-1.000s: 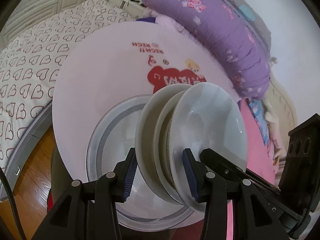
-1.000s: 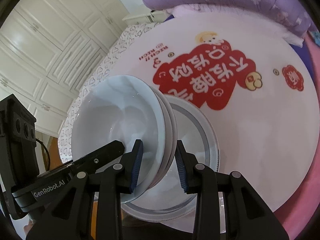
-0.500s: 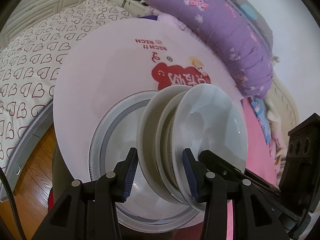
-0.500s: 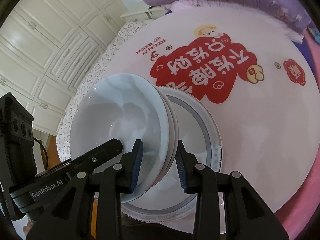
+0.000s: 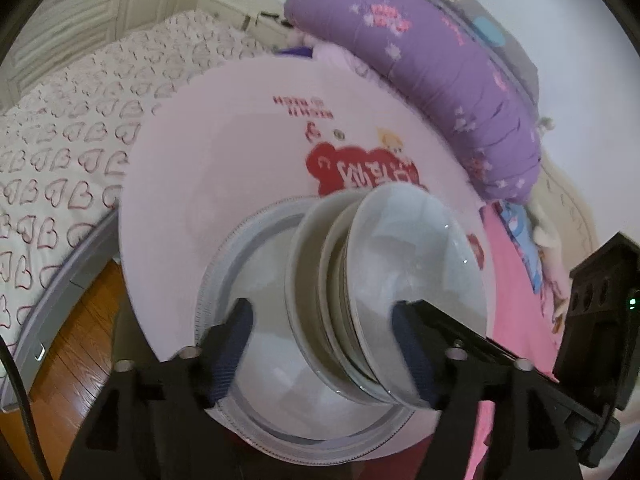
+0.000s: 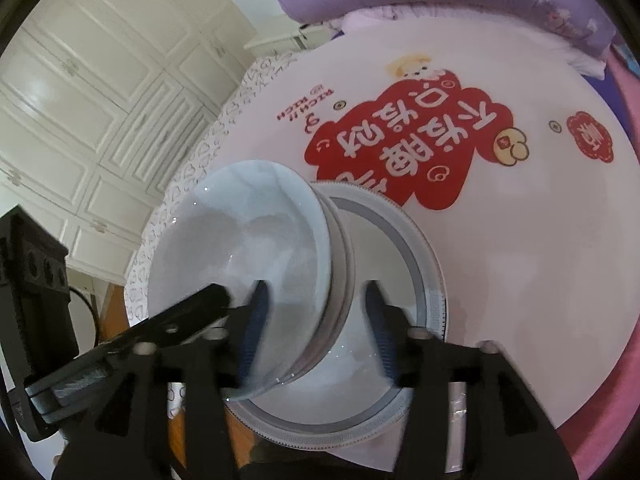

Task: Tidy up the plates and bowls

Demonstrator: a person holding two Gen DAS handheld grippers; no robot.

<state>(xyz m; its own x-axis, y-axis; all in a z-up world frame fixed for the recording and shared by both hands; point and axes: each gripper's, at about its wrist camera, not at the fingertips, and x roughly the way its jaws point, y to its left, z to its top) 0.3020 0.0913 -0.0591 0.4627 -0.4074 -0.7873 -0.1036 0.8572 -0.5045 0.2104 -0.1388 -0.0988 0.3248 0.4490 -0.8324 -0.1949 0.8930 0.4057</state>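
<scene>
A stack of white bowls stands on a large plate with a grey patterned rim, on a round pink table. My left gripper is open, its blue-padded fingers spread on both sides of the stack. My right gripper is open too, its fingers spread around the same stack from the other side. The plate shows in the right wrist view under the bowls. Each gripper's body shows in the other's view.
The table bears a red cartoon print. A purple quilt lies behind it. A bed with a heart-pattern sheet and wood floor are on the left. White wardrobe doors stand behind.
Both grippers have opened: their fingers, clamped on the bowl stack before, now stand wide apart from it. The stack now rests on the rimmed plate.
</scene>
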